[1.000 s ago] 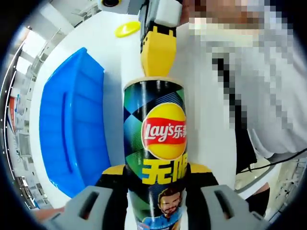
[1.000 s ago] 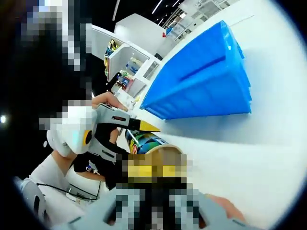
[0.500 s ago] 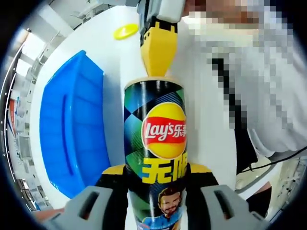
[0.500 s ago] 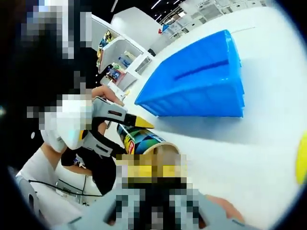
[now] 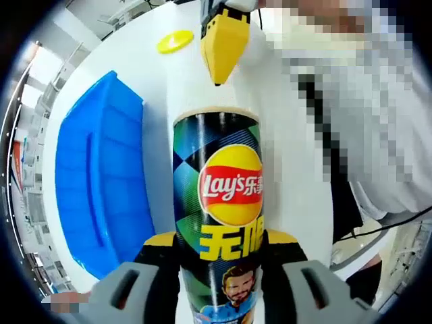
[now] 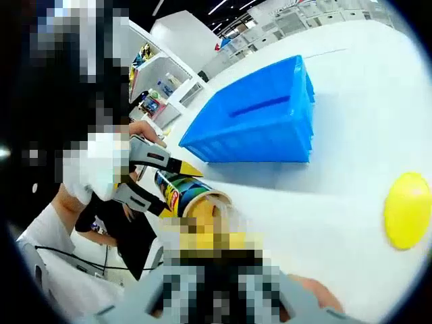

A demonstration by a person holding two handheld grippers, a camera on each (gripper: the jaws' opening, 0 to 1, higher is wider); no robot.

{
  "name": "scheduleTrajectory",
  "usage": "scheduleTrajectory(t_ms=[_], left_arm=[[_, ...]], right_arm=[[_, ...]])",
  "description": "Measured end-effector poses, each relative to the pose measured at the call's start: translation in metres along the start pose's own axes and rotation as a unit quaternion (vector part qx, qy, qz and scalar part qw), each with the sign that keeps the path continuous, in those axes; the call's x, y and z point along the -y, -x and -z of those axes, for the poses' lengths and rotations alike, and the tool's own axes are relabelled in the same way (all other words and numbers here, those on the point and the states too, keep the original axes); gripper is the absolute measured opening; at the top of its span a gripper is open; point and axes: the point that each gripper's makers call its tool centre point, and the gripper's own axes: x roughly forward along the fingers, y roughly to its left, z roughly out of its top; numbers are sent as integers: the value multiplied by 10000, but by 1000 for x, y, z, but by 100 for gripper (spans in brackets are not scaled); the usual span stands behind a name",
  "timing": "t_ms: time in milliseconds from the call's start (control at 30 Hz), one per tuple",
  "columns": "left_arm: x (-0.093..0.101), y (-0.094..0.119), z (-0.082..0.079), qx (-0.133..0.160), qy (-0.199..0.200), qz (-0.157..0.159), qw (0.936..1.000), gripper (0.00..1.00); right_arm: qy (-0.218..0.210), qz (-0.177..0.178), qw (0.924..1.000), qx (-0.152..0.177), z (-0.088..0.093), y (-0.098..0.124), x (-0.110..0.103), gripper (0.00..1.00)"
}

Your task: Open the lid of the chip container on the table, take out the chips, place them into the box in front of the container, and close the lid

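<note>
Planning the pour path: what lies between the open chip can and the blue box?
Only bare white table between the tall Lay's chip can and blue plastic box, in the left gripper view.

A big white table fills much of the right gripper view, and its top is smooth and bright. Behind it, white shelves hold small colourful things that are too blurry to name. More white cabinets stand at the far edge. Long lights shine on a dark ceiling. In the left gripper view the white table looks round at its edge
</note>
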Motion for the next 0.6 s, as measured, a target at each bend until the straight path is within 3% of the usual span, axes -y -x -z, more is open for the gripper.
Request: scheduleTrajectory(t_ms=[600], left_arm=[[0,0,0,36,35,66,10000,48]], right_arm=[[-92,163,9998,69,8,29,20,0]])
